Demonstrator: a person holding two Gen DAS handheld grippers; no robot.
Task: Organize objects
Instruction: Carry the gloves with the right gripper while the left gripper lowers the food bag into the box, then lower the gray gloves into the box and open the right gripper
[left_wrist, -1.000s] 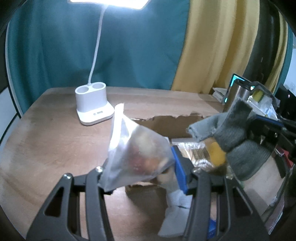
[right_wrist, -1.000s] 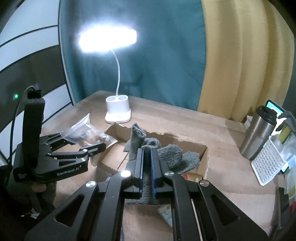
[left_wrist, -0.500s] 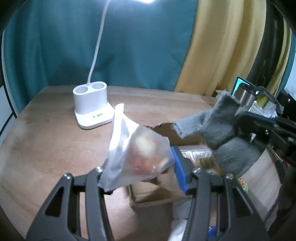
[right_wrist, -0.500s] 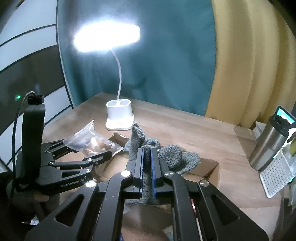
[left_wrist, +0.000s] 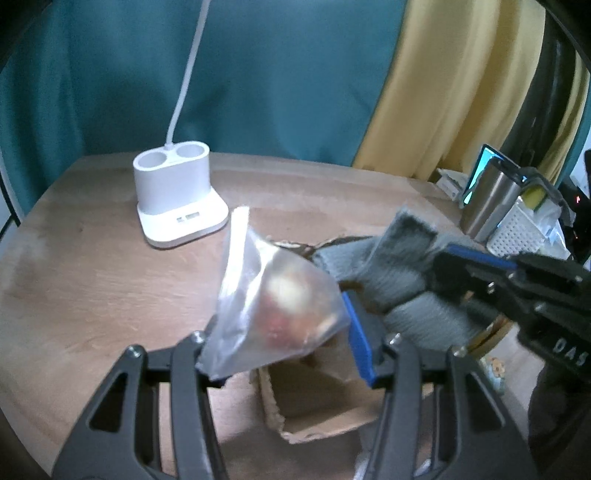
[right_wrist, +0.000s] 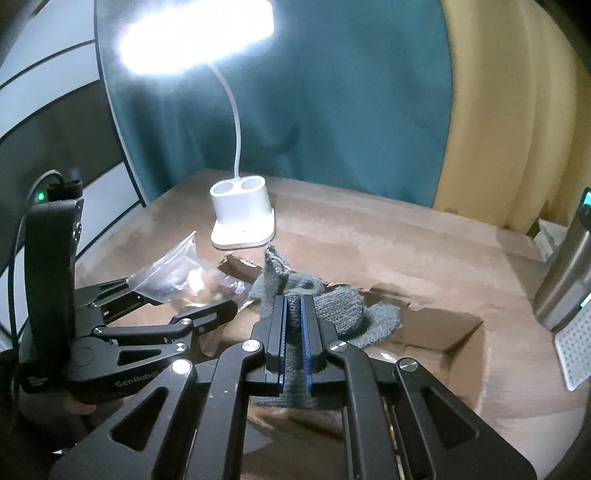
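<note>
Above the box (right_wrist: 439, 332), the left tool (left_wrist: 280, 332) grips the bag (left_wrist: 273, 317) and the right tool (right_wrist: 293, 332) clamps the sock (right_wrist: 332, 310), best set down well apart.

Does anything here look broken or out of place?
The cardboard box looks damaged: its rim is torn and ragged, most clearly along the far edge, behind the grey knitted glove held in the right gripper. Nothing looks spilled; the left gripper holds a clear plastic bag.

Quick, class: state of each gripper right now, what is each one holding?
Left gripper: shut on the plastic bag.
Right gripper: shut on the grey sock, above the cardboard box.
</note>
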